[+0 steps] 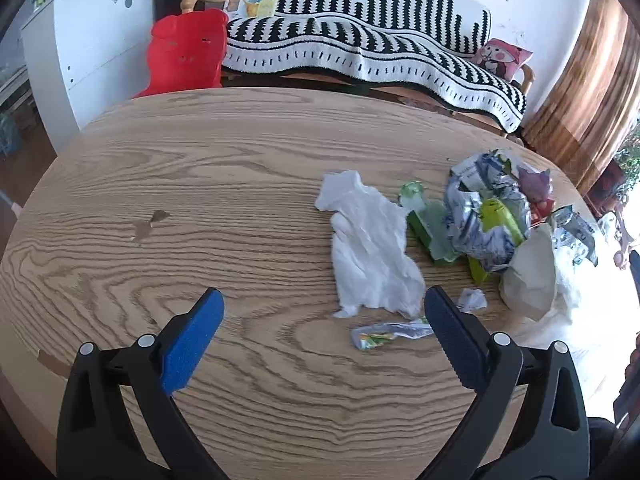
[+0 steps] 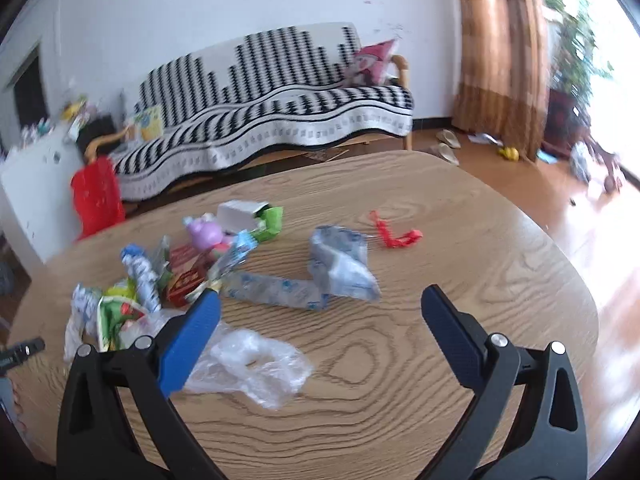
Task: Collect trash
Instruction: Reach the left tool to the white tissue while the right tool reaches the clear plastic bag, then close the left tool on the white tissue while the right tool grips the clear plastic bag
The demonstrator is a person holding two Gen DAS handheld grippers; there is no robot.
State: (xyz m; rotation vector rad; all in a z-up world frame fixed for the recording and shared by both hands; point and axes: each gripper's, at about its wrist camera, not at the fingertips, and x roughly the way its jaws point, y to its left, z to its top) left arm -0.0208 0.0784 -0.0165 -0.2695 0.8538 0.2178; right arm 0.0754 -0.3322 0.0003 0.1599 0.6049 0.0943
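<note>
Two grippers: both had fingers spread wide, holding nothing.
Left gripper (image 1: 324,304): above the counter (image 1: 200,184).
Tissue (image 1: 370,248): just beyond the left fingers, nearer the right one.
Wrapper (image 1: 390,333): beside the right fingertip.
Right gripper (image 2: 320,300): over the counter.
Plastic bag (image 2: 256,364): against its left finger.
Red scrap (image 2: 394,234): well beyond.

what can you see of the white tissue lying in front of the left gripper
The white tissue is a crumpled, creased sheet of thin soft paper, lying flat and spread out on the wooden table. It runs lengthwise away from the camera, with ragged edges. Its right edge meets the green packaging beside the trash pile. Nothing holds it; the open left gripper sits just short of its near end.
</note>
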